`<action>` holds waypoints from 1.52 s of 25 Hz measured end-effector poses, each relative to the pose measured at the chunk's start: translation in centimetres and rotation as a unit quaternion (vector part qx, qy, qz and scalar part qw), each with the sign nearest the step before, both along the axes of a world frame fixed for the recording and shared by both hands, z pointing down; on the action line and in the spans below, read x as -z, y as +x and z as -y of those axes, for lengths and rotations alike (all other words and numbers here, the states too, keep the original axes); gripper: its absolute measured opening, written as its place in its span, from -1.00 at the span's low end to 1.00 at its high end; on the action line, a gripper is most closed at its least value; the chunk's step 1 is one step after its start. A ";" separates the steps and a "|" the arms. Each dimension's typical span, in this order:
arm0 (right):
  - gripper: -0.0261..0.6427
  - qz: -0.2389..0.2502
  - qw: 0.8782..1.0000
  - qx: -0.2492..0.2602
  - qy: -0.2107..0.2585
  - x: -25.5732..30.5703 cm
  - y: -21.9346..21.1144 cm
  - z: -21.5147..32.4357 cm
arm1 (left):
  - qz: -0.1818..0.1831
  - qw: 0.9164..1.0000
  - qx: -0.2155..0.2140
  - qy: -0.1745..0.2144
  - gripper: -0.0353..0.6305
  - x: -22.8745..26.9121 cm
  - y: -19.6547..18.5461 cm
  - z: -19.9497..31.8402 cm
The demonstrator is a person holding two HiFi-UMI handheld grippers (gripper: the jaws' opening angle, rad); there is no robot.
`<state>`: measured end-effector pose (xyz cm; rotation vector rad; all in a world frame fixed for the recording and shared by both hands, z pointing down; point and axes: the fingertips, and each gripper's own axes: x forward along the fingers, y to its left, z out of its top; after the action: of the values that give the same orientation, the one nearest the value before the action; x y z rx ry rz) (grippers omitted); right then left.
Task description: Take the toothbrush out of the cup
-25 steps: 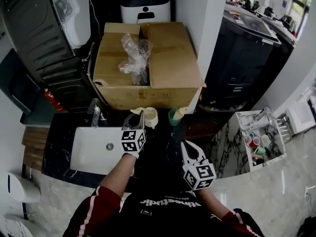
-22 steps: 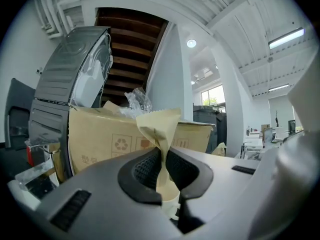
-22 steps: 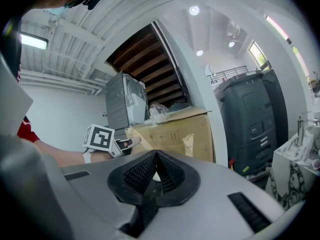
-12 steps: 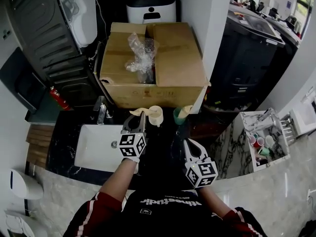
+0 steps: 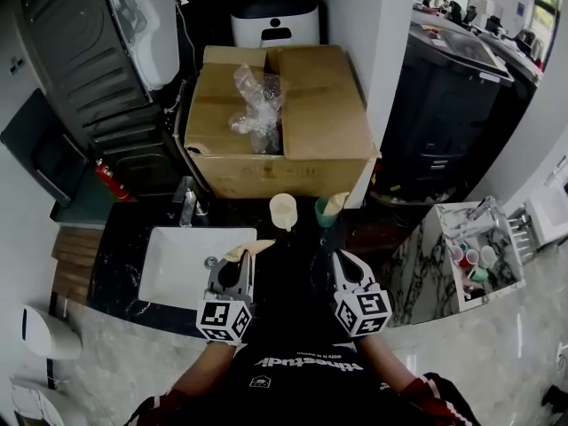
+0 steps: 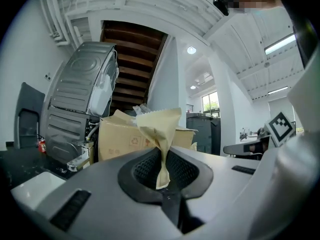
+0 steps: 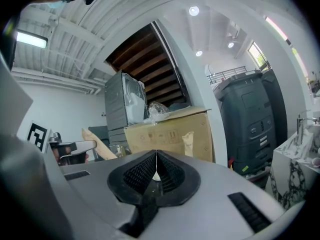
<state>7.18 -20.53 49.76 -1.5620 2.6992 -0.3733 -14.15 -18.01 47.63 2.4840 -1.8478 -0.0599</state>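
Note:
My left gripper is shut on a toothbrush in a beige paper wrapper, held over the dark counter near the sink's right rim. In the left gripper view the wrapper is pinched between the closed jaws and fans out above them. The cream cup stands behind it, apart from the wrapper, with nothing sticking out of it. Beside it a green cup holds another wrapped toothbrush, also visible in the right gripper view. My right gripper hangs to the right, shut and empty.
A white sink basin with a faucet lies left of my left gripper. A big cardboard box with crumpled plastic stands behind the cups. A black bin and a marble rack with small cups are at the right.
My left gripper has drawn back toward me from beside the cream cup, taking the wrapped toothbrush away from the cup. The right gripper has stayed still.

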 end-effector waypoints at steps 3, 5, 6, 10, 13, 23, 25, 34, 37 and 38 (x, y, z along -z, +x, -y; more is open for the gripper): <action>-0.81 -0.002 1.000 -0.002 0.001 -0.1 0.1 0.0 | -0.007 1.000 0.007 -0.006 -0.78 -0.7 -0.1 -2.0; -0.81 -0.005 1.000 -0.004 0.000 -0.4 0.1 -0.1 | -0.013 1.000 0.006 -0.006 -0.78 -1.0 0.2 -2.6; -0.81 -0.008 1.000 -0.005 -0.002 -0.5 0.0 -0.1 | -0.012 1.000 0.002 -0.005 -0.78 -1.1 0.6 -2.8; -0.81 -0.024 1.000 -0.008 0.002 -0.9 0.1 -0.3 | -0.007 1.000 -0.014 -0.005 -0.78 -1.3 1.8 -3.4; -0.73 -0.025 1.000 -0.010 0.003 -0.9 0.4 -0.4 | -0.008 1.000 -0.018 -0.006 -0.78 -1.5 2.3 -3.9; -0.28 -0.030 1.000 -0.004 0.010 -2.1 0.5 1.1 | -0.007 1.000 -0.021 -0.004 -0.78 -1.8 2.7 -4.9; -0.27 -0.036 0.999 -0.010 0.008 -2.6 0.9 2.3 | -0.007 1.000 -0.015 -0.004 -0.78 -1.8 2.2 -5.0; -0.27 -0.059 0.997 -0.037 -0.032 -6.7 2.0 9.0 | -0.015 1.000 0.000 -0.017 -0.78 -2.8 0.5 -5.3; -0.27 -0.062 0.996 -0.045 -0.046 -7.4 2.0 11.2 | -0.014 1.000 0.004 -0.020 -0.78 -2.8 0.1 -5.5; -0.27 -0.064 0.996 -0.045 -0.045 -7.4 1.9 11.9 | -0.014 1.000 0.007 -0.020 -0.78 -2.7 -0.1 -5.5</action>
<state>9.08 -32.42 57.13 -1.7849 2.7272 -0.4137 -14.27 -12.54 50.37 2.4325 -1.8363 -0.0559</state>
